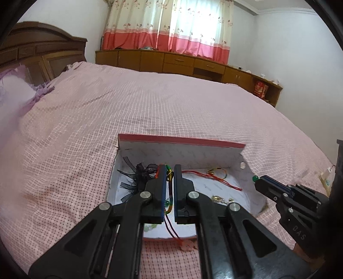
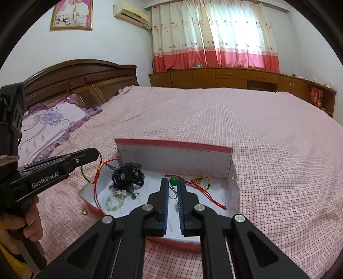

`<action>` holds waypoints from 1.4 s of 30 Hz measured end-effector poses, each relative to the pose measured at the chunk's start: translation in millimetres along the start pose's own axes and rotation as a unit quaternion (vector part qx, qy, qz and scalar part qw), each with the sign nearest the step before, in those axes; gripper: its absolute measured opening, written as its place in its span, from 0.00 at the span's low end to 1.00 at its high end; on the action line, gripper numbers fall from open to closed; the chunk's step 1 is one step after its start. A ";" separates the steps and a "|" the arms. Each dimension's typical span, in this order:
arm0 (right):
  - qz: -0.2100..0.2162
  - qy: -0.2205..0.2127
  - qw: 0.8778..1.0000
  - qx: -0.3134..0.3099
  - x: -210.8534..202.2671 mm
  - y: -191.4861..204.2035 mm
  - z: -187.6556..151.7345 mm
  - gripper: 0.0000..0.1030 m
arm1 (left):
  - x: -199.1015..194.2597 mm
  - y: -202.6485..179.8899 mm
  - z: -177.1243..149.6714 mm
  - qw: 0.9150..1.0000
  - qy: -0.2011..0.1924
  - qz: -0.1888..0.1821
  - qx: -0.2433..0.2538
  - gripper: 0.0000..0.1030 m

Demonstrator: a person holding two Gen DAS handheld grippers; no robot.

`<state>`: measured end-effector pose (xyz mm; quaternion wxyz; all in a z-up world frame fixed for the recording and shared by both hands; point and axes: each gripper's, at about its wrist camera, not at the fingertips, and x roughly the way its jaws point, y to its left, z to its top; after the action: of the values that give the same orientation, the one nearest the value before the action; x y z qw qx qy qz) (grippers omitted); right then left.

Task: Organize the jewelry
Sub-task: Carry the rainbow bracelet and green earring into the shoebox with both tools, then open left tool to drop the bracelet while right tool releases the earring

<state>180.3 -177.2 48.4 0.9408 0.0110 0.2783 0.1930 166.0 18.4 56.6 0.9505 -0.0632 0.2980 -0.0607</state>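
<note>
Pink checked bedspread (image 2: 235, 133) under white box (image 2: 178, 156), wooden cabinets (image 2: 235, 77) behind.

Pink checked bedspread (image 2: 246, 128) covers the bed. Dark carved wooden headboard (image 2: 81, 79) at the far left, a lilac floral pillow (image 2: 49, 122) lying below it. Low wooden cabinets (image 2: 235, 78) run along the far wall beneath cream-and-pink flowered curtains (image 2: 214, 36). Red box (image 2: 316, 96) in an open shelf at right. Gold-framed picture (image 2: 72, 14) and air conditioner (image 2: 130, 14) on the wall.
</note>
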 end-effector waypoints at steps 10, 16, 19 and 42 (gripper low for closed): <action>-0.013 0.039 0.999 0.008 37.4 -13.5 -18.2 0.09 | 37.7 14.5 -12.5 0.999 0.028 0.023 -0.006 0.00; -0.013 0.052 0.999 0.007 46.8 -15.7 -24.0 0.09 | 49.7 20.2 -20.3 0.998 0.046 0.031 -0.009 0.00; -0.010 0.057 0.998 0.006 49.3 -14.7 -24.1 0.09 | 51.4 20.8 -22.1 0.998 0.054 0.036 -0.010 0.01; 0.000 0.025 0.999 0.026 -11.1 -7.0 -19.3 0.30 | -7.3 5.4 -34.0 0.998 0.054 0.014 -0.012 0.32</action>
<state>164.1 -189.5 36.9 0.9332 0.0307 0.3062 0.1854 140.9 21.9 32.1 0.9329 -0.0673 0.3507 -0.0465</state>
